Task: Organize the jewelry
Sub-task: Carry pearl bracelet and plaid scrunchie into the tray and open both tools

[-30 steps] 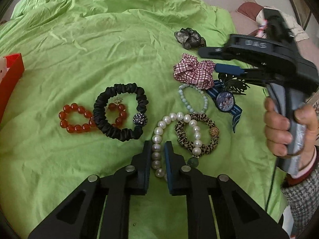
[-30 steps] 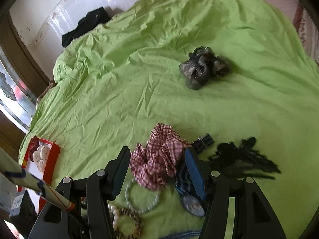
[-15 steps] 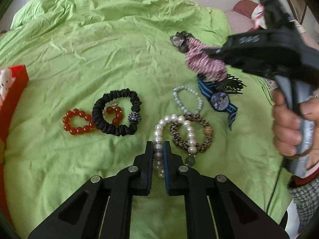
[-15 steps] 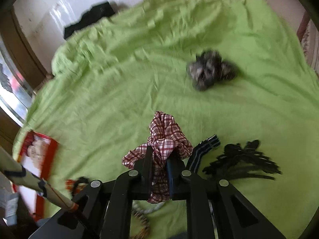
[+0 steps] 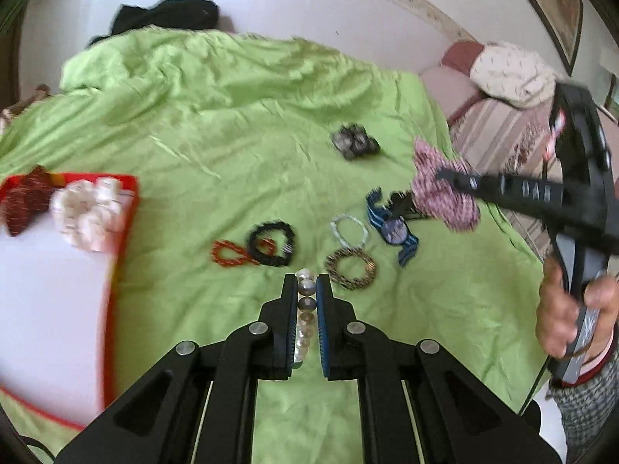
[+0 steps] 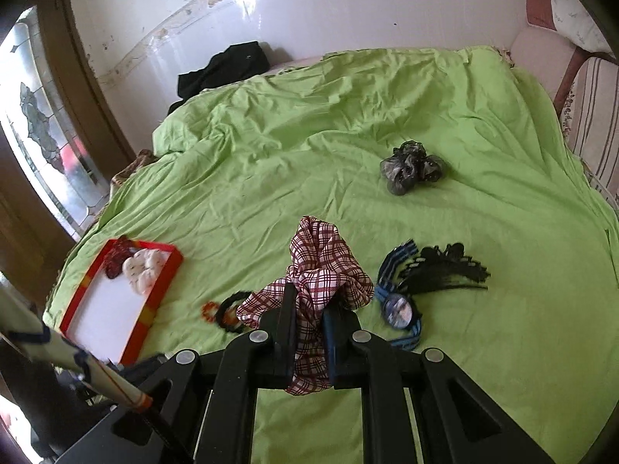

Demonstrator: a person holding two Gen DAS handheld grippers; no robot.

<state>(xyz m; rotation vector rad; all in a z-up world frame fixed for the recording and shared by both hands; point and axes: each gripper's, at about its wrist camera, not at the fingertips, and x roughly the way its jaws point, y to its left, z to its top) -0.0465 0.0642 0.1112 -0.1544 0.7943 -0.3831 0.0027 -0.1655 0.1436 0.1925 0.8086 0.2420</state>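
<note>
My left gripper (image 5: 307,290) is shut on a pearl bracelet (image 5: 305,301) and holds it above the green bedsheet. My right gripper (image 6: 309,309) is shut on a red plaid scrunchie (image 6: 321,266), lifted off the bed; the scrunchie also shows in the left wrist view (image 5: 441,189). On the sheet lie a red bead bracelet (image 5: 228,253), a black scrunchie (image 5: 272,241), a pale bead bracelet (image 5: 348,228), a leopard-print bracelet (image 5: 350,266) and a blue watch (image 5: 394,228). A red-rimmed tray (image 6: 116,305) lies at left.
The tray holds a white scrunchie (image 5: 89,212) and a dark red one (image 5: 23,201). A grey scrunchie (image 6: 410,166) lies further back, a black feathery hair clip (image 6: 445,270) beside the watch. Dark clothing (image 6: 224,65) is at the bed's far edge.
Both grippers have risen and pulled back. The left lifted the pearl bracelet off the sheet and out of the leopard bracelet. The right carried the plaid scrunchie higher.
</note>
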